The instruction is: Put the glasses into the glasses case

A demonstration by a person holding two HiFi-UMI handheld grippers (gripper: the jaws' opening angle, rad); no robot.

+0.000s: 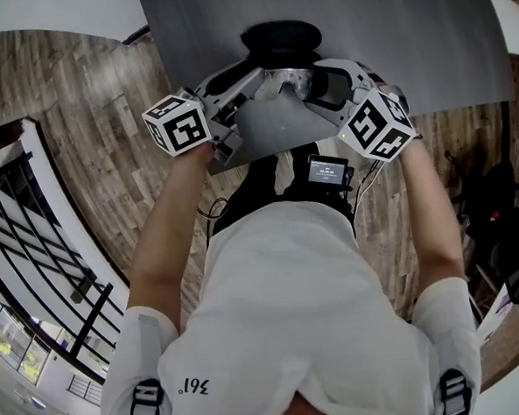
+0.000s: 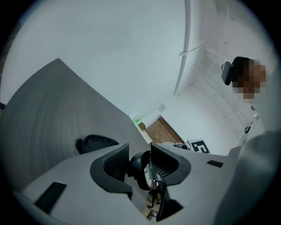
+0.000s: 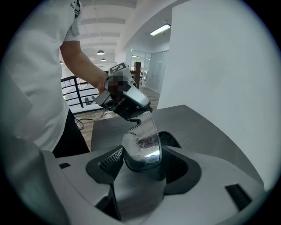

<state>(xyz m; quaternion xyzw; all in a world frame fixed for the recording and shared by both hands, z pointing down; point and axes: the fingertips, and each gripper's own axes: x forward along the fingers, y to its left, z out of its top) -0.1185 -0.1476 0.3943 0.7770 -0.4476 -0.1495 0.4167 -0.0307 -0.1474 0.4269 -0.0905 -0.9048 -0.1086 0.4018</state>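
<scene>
A pair of glasses (image 1: 294,79) with clear lenses and a dark frame hangs in the air over the grey table (image 1: 442,42), held between both grippers. My left gripper (image 1: 260,79) is shut on the dark frame end (image 2: 139,166). My right gripper (image 1: 320,84) is shut on the other end, and one lens (image 3: 142,147) stands between its pads. The open black glasses case (image 1: 280,41) lies on the table just beyond the glasses. In the left gripper view the case (image 2: 96,143) shows to the left of the jaws. It is partly hidden behind the lens in the right gripper view.
The table's near edge (image 1: 264,145) lies right under the grippers. A black railing (image 1: 33,234) borders the wood floor on the left. Dark furniture (image 1: 501,214) stands at the right. A small black device (image 1: 327,169) hangs on the person's chest.
</scene>
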